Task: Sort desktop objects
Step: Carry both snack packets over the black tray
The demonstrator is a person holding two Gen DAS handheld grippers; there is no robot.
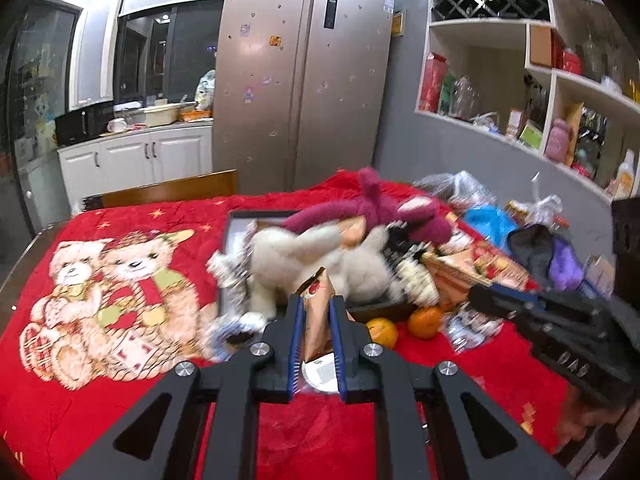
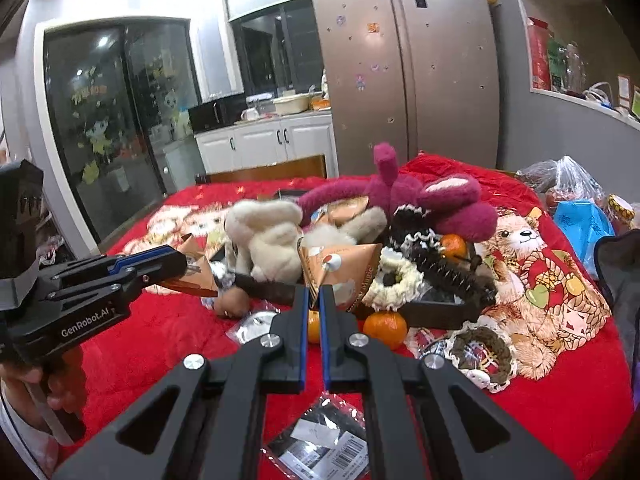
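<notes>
My left gripper (image 1: 316,300) is shut on an orange triangular snack packet (image 1: 316,312) and holds it above the red blanket (image 1: 120,240). The same gripper (image 2: 176,264) shows at the left of the right wrist view, with the packet (image 2: 196,276) in it. My right gripper (image 2: 314,292) is nearly shut with nothing between its pads, in front of the dark tray (image 2: 440,314). The tray holds a cream plush rabbit (image 2: 268,240), a magenta plush (image 2: 440,200), another orange packet (image 2: 340,268) and hair scrunchies (image 2: 396,280).
Mandarins (image 2: 384,328) lie by the tray's front edge. A bagged black item (image 2: 320,440) lies under my right gripper. A crochet piece (image 2: 480,348) lies right of it. Plastic bags (image 2: 576,208) and clothes crowd the table's right side. A fridge (image 1: 304,80) stands behind.
</notes>
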